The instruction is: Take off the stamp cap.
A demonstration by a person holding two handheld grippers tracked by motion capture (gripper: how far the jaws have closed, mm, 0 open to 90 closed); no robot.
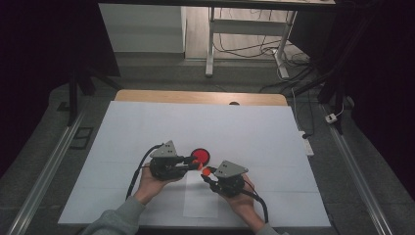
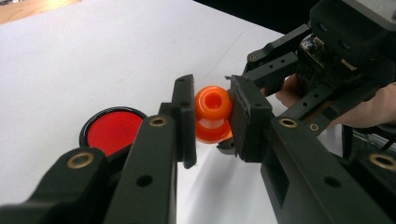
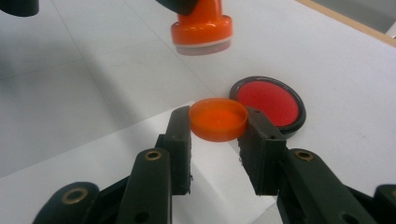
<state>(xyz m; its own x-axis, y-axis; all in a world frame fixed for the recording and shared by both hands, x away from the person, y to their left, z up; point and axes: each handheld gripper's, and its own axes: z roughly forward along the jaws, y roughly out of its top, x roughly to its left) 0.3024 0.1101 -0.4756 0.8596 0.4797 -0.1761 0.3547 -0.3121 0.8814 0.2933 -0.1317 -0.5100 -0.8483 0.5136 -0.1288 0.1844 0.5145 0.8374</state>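
Observation:
My left gripper (image 2: 212, 116) is shut on the round knob of an orange stamp (image 2: 213, 113), held just above the table. In the right gripper view the stamp (image 3: 201, 27) hangs with its flat face down, a little beyond my right gripper (image 3: 218, 126). That gripper is shut on a shallow orange cap (image 3: 218, 119), gripped by its rim with the hollow side up. A round red ink pad (image 1: 200, 156) in a black case lies on the table just behind both grippers. In the high view the left gripper (image 1: 198, 164) and right gripper (image 1: 207, 172) nearly meet tip to tip.
A white mat (image 1: 147, 127) covers the table, with a smaller white sheet (image 1: 200, 203) near the front edge under the hands. The wooden table edge (image 1: 195, 96) shows at the back. Beyond it are desk legs and cables on the floor.

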